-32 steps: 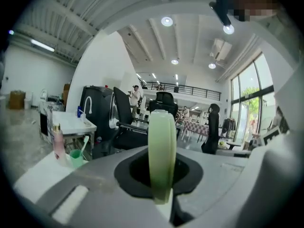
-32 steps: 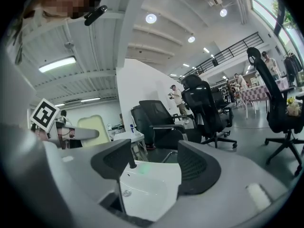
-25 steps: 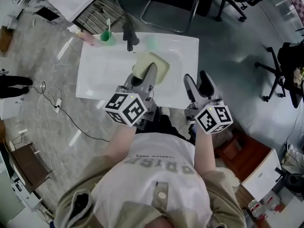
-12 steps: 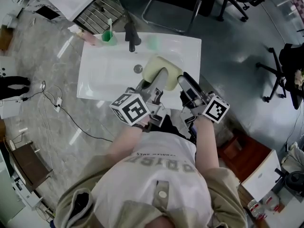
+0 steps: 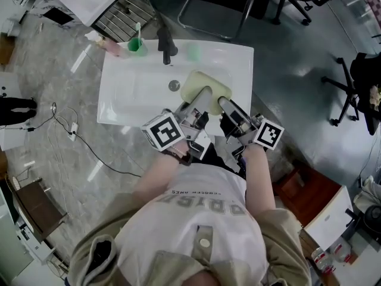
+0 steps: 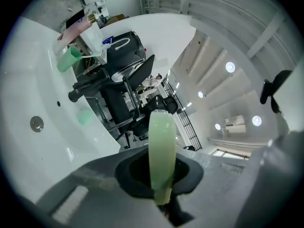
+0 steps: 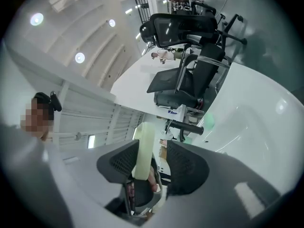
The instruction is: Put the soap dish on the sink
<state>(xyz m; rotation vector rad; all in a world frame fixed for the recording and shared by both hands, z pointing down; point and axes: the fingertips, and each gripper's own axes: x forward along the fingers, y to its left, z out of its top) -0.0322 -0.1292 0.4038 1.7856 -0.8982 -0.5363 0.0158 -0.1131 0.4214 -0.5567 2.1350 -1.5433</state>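
Observation:
The pale green soap dish (image 5: 202, 83) hangs over the right part of the white sink (image 5: 131, 88). My left gripper (image 5: 204, 95) is shut on its near rim. In the left gripper view the dish (image 6: 162, 141) stands edge-on, clamped between the jaws of the left gripper (image 6: 161, 170). My right gripper (image 5: 223, 103) is just right of it, with its jaws closing. In the right gripper view the dish rim (image 7: 144, 146) sits between the jaws of the right gripper (image 7: 153, 161). It lies against the left pad, with a gap to the right pad.
A black faucet (image 5: 165, 43) stands at the sink's back edge, with a green cup holding a toothbrush (image 5: 136, 46) to its left. A pale green item (image 5: 193, 53) lies to the faucet's right. The drain (image 5: 174, 86) lies left of the dish. Office chairs (image 5: 214, 5) stand behind the sink.
The left gripper carried the dish a little right over the basin and rolled. The right gripper swung left to the dish, rolled, and its jaws narrowed around the rim.

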